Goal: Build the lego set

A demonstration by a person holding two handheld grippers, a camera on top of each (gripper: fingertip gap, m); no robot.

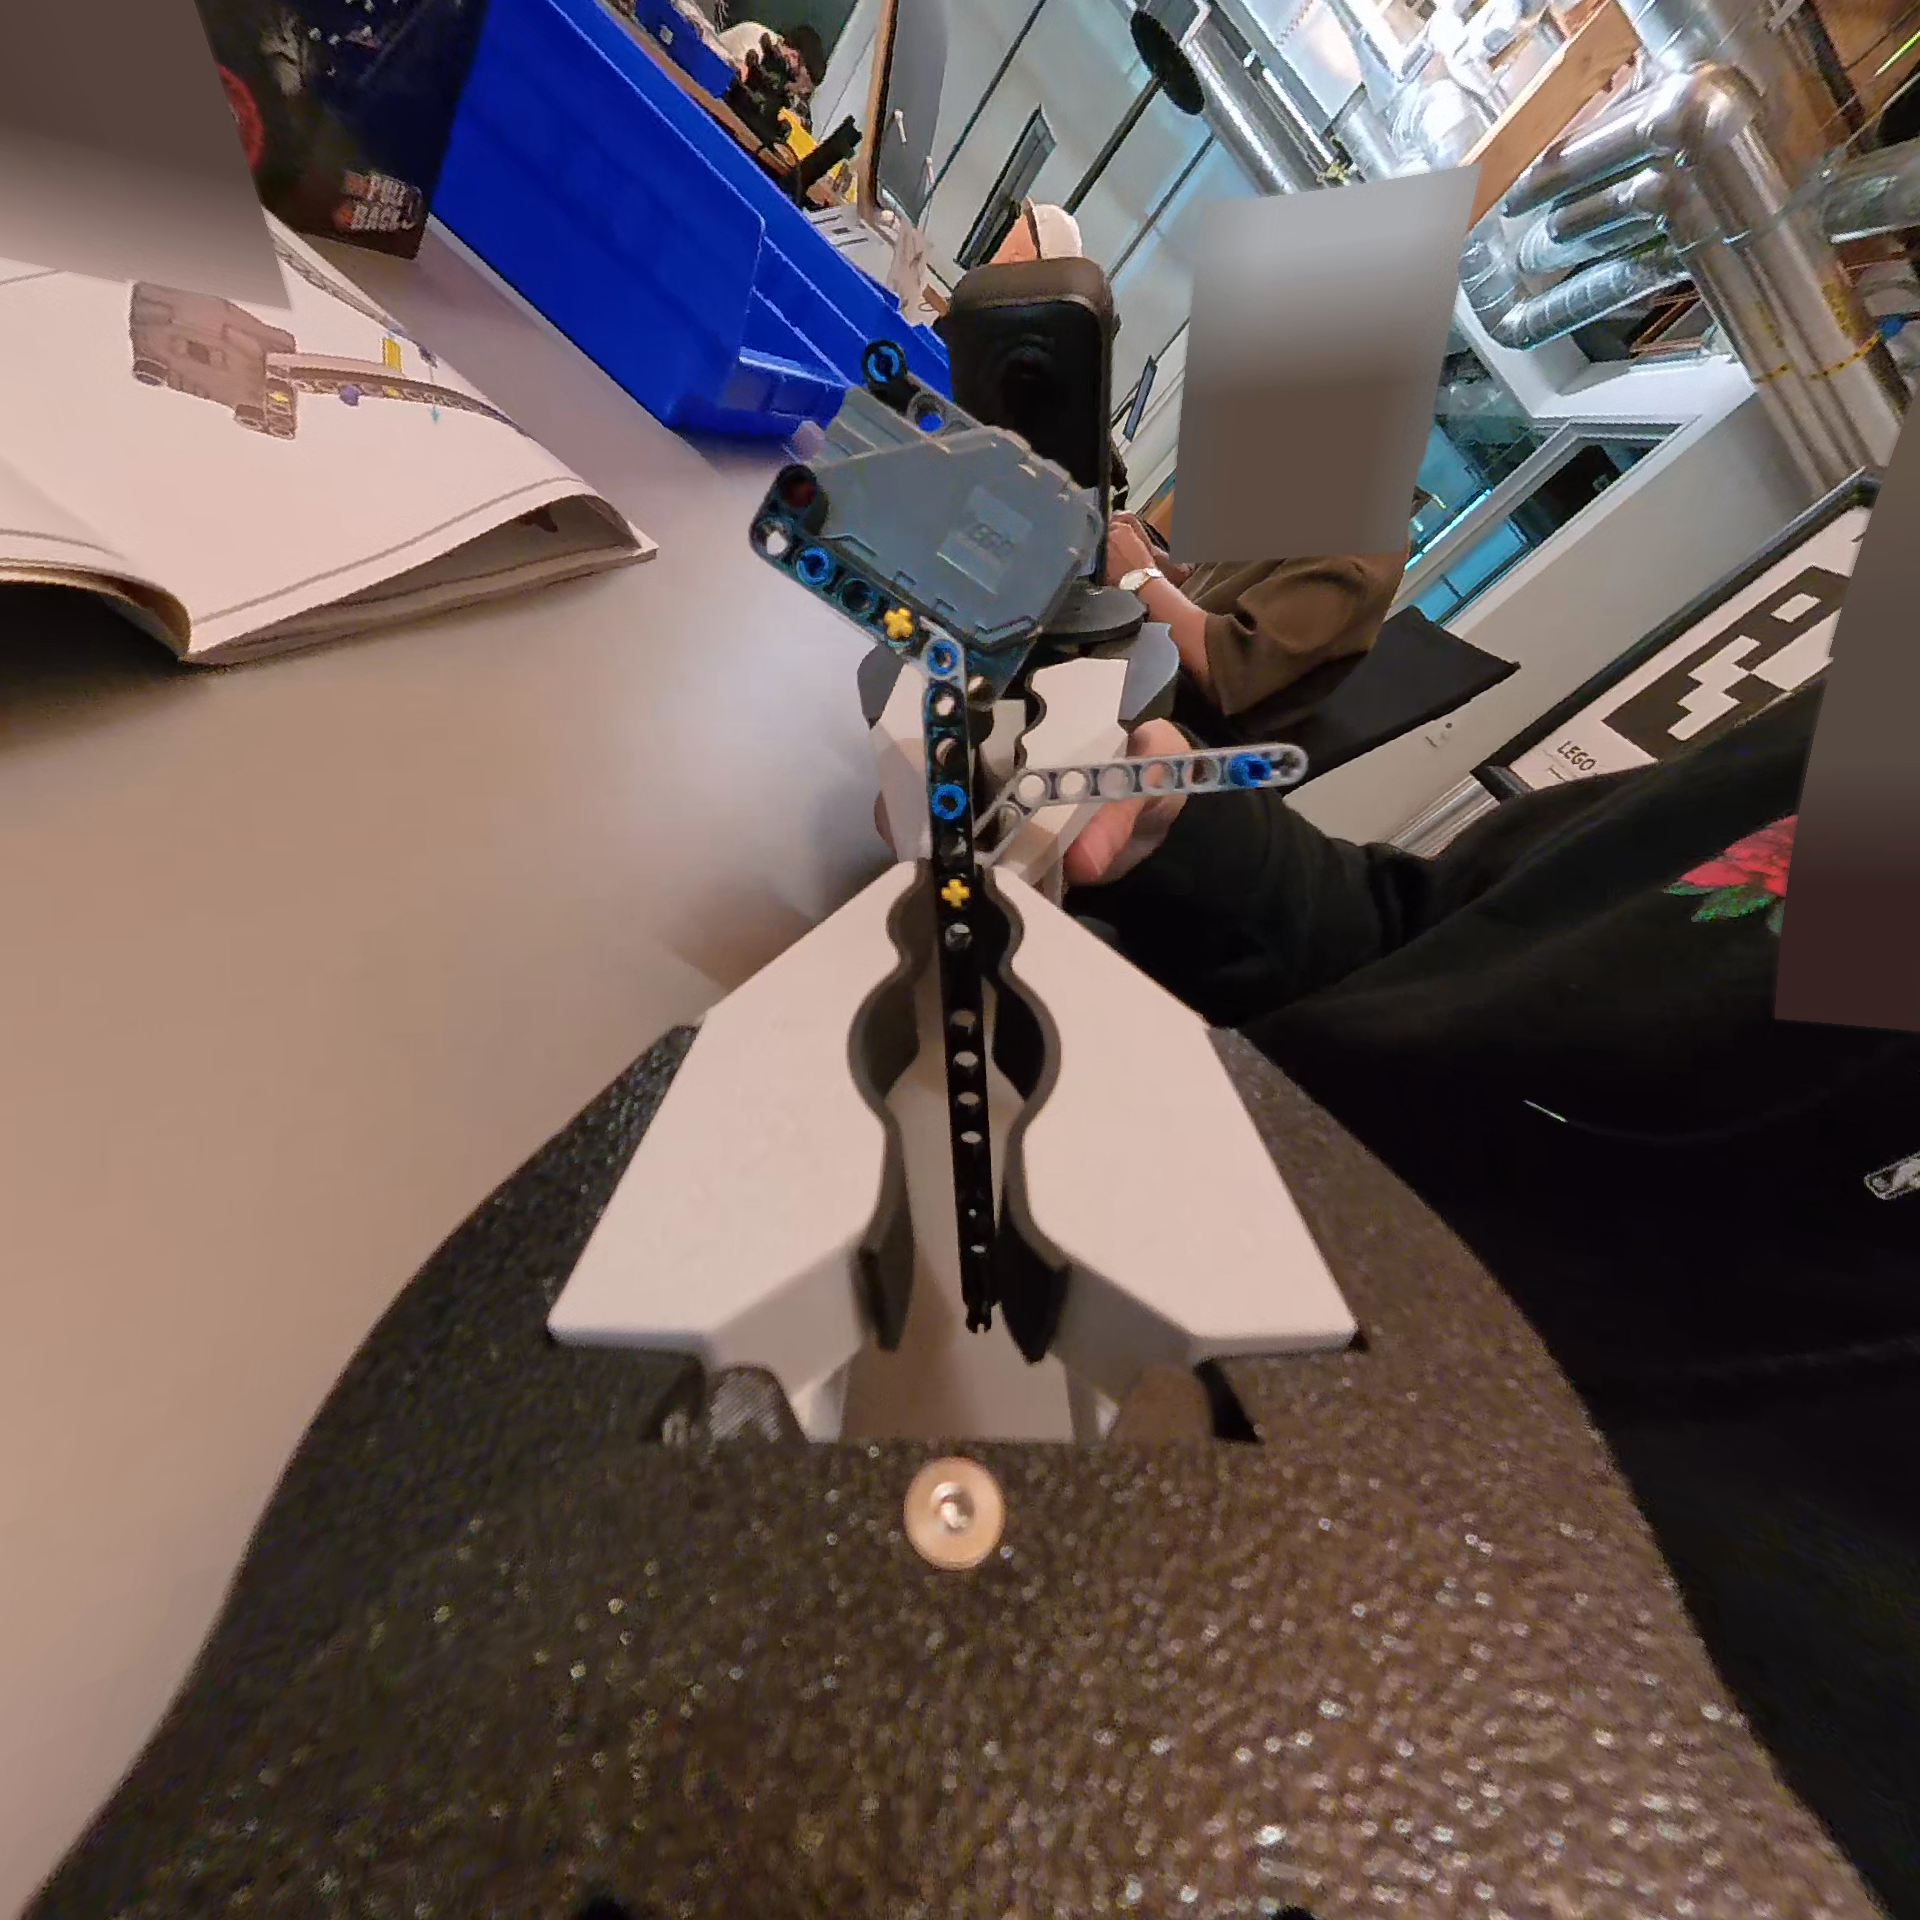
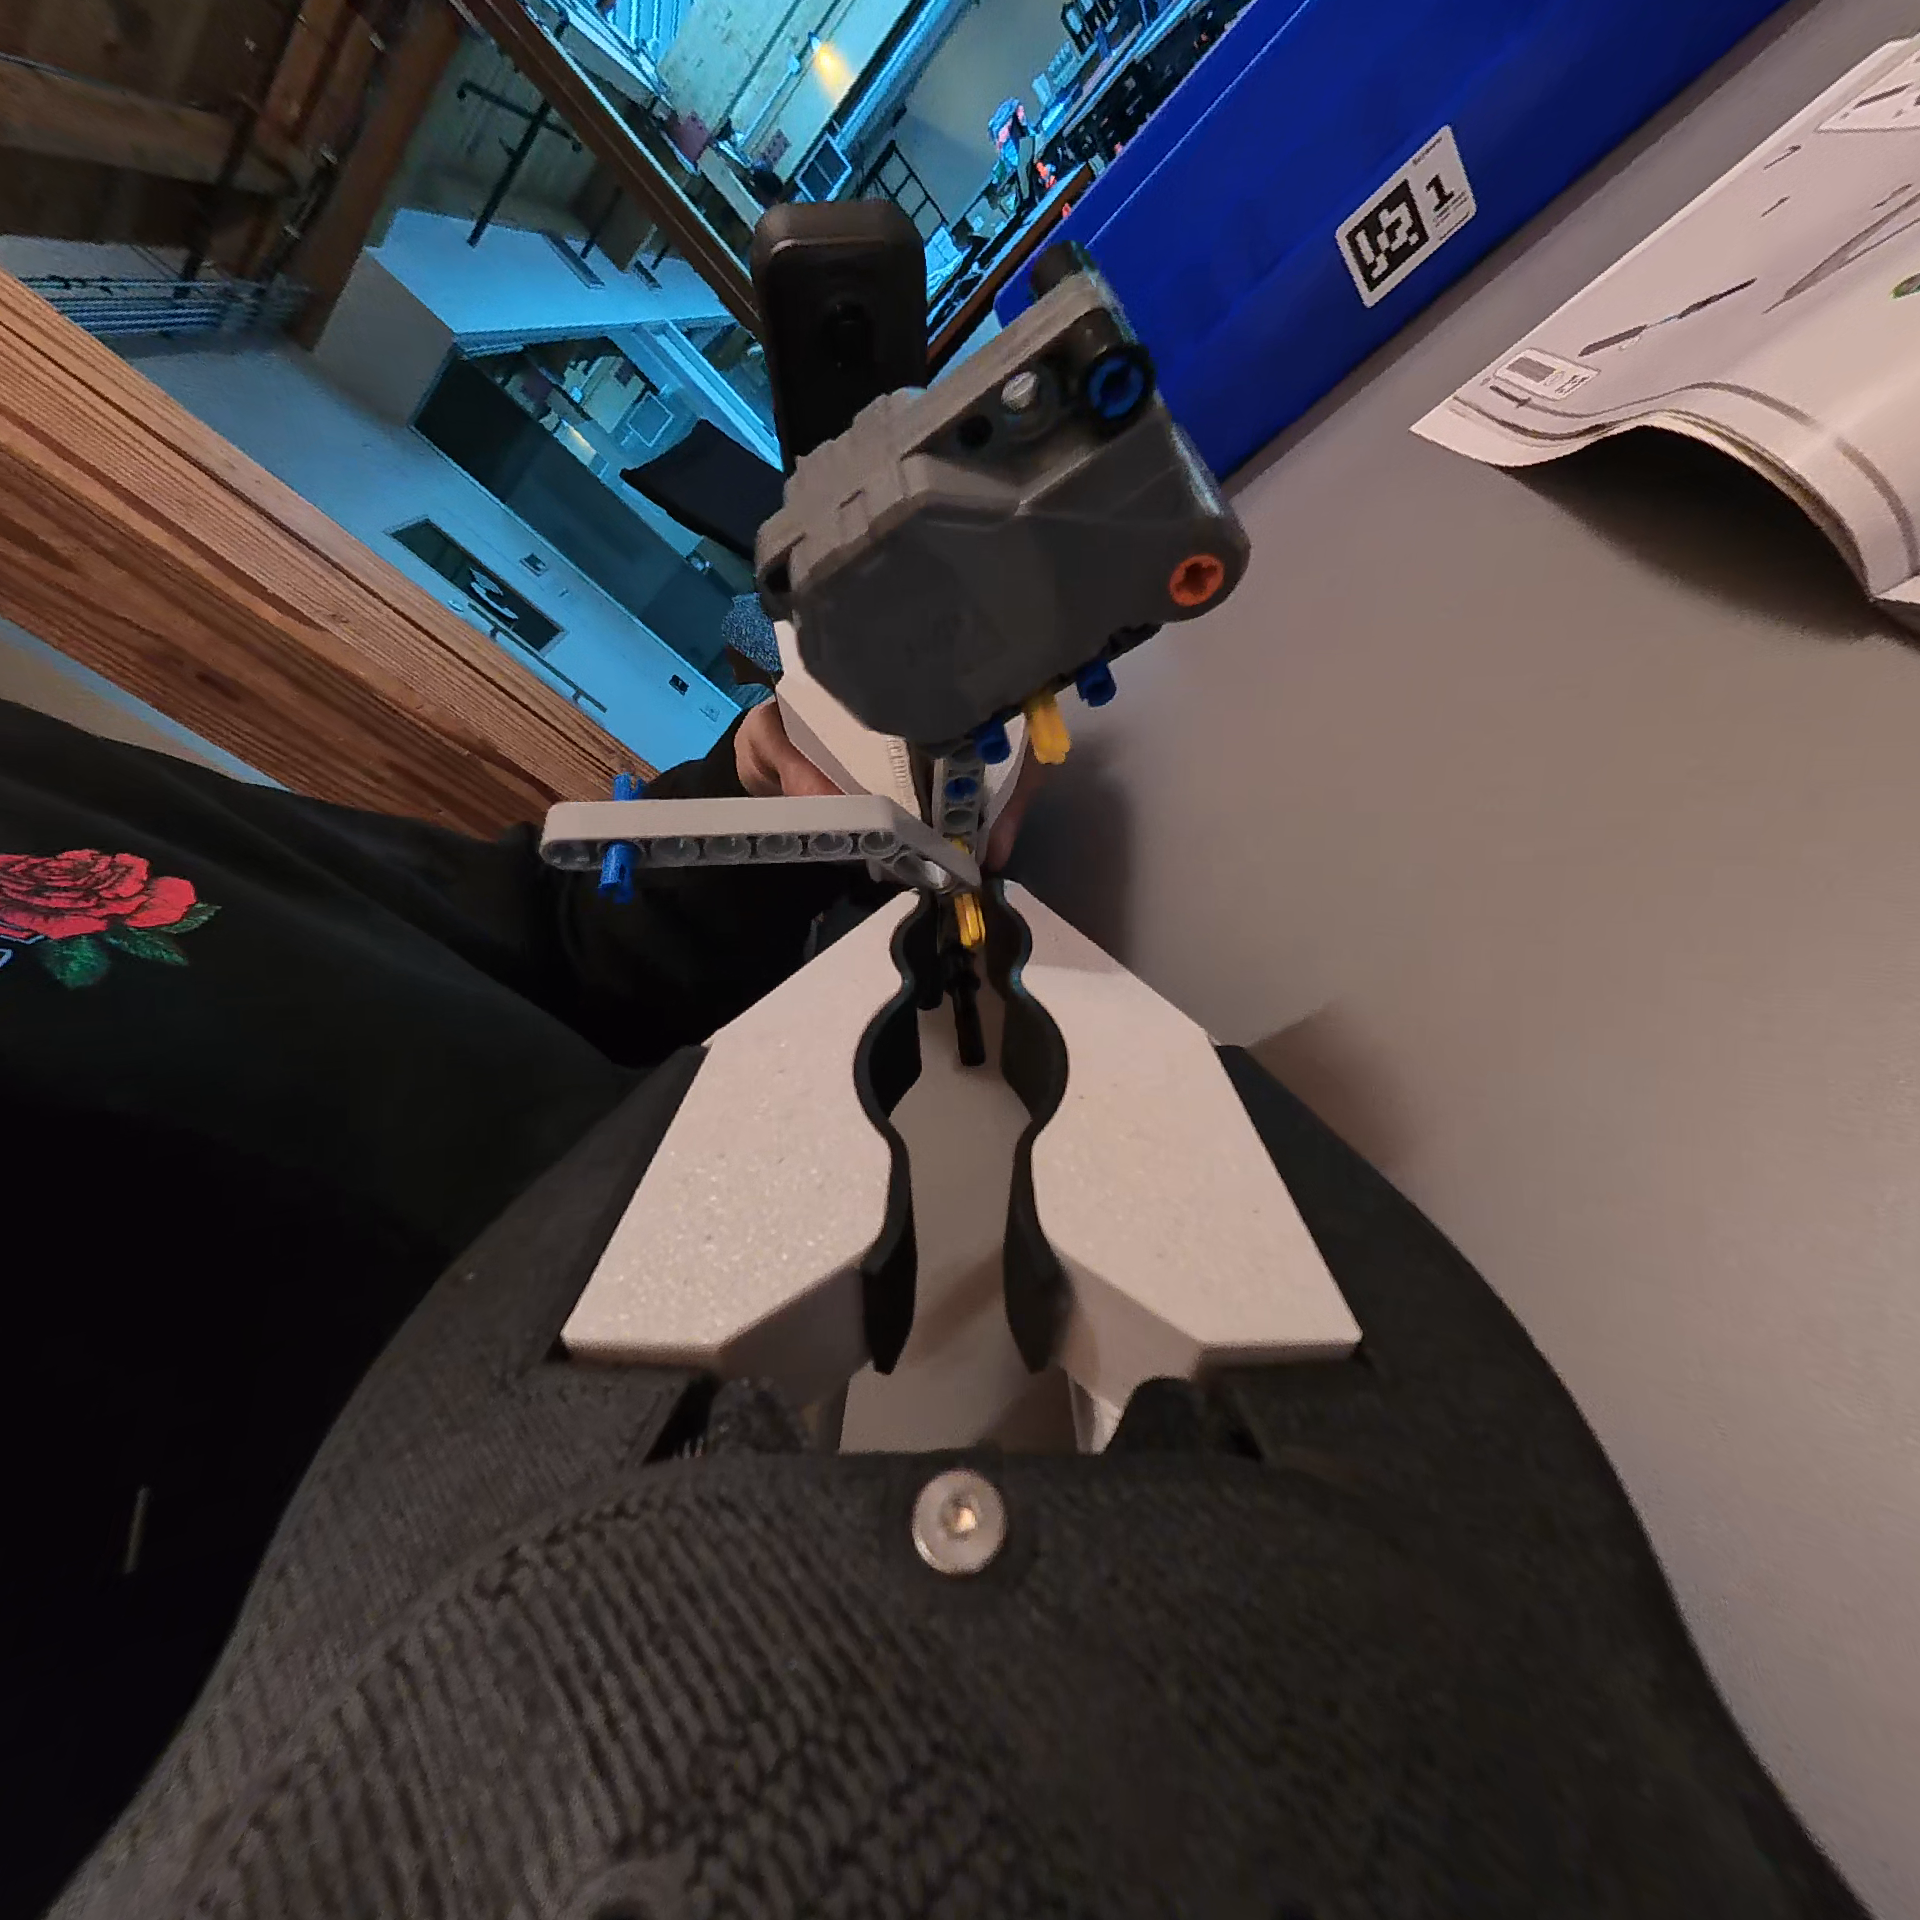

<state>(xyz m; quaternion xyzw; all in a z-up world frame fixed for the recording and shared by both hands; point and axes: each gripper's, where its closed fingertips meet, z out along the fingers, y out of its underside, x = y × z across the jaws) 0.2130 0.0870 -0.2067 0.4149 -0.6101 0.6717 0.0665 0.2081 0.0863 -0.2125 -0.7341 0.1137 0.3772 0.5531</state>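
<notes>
Your left gripper (image 1: pixel 961 935) is clamped on the long black beam (image 1: pixel 964 1039), which runs lengthwise between the pads so the assembly stays off the table. Just past the tips, the grey motor block (image 1: pixel 956 530) sits on the beam's far end. The right gripper (image 2: pixel 961 914) comes in from the opposite side, jaws nearly together; its tips pinch around the yellow pin (image 2: pixel 968 920) at the root of the light grey angled beam (image 2: pixel 748 836) (contact looks likely, I can't confirm it). That beam sticks out sideways, probably being seated. Instruction booklet (image 1: pixel 312 488) lies open far left for reference.
</notes>
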